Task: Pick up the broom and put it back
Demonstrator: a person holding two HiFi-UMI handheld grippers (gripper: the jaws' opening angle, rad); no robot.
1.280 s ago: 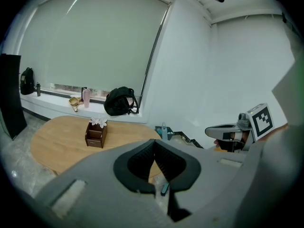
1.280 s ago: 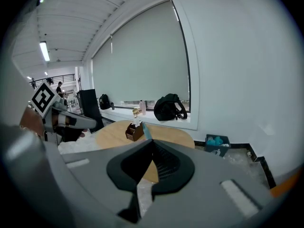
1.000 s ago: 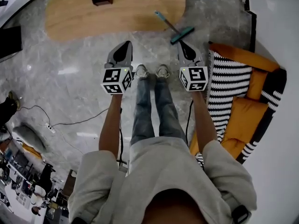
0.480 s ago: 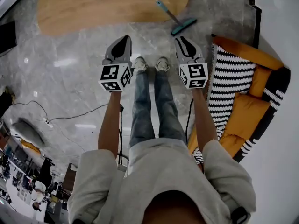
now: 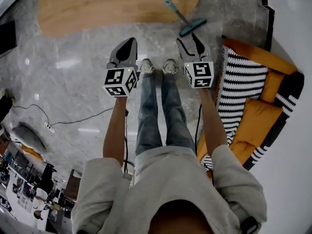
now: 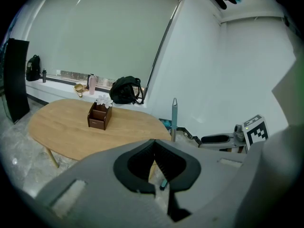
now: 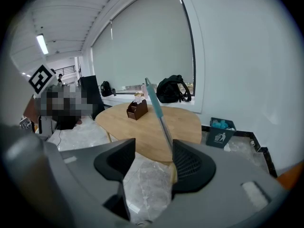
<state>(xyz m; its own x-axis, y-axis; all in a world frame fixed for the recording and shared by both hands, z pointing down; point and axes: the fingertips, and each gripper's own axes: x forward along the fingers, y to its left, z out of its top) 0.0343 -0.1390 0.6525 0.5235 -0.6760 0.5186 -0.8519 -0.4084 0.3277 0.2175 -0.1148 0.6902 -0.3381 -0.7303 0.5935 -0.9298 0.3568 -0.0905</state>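
1. Two grippers are held out ahead of the person, over the floor (image 5: pixel 68 87). Neither touches anything.
2. Left gripper (image 5: pixel 127 44): the jaws are closed, with the tips meeting in the left gripper view (image 6: pixel 154 141). Nothing sits between them.
3. Right gripper (image 5: pixel 191 42): the jaws have just been opening and now stand wide apart in the right gripper view (image 7: pixel 153 148). No object lies between the pads. The broom handle shows in the gap only as something farther off, close to the right-hand jaw in that view.
4. Broom (image 5: pixel 181 17): the teal head rests on the floor ahead of the right gripper.
   - The handle slants up toward the edge of the wooden table (image 5: pixel 97 9).
   - Both gripper views show the handle upright (image 6: pixel 174 118) (image 7: pixel 156 110).
   - Contact between the handle and the table edge cannot be confirmed.
   - The broom is well apart from both grippers.
5. Striped sofa (image 5: pixel 243 82): it lies just beside the right gripper, on the person's right.
6. Task status, as a judgement: no part of the task is complete. The broom is untouched and the pick-up has not begun. The wide right jaws suggest preparation for a grasp on the handle.
7. Remaining steps, as a judgement:
   - Close the distance to the broom.
   - Bring the handle between the right pads and clamp it.
   - Lift the broom clear of the floor and table.
   - Carry it to its storage place, which no view identifies.
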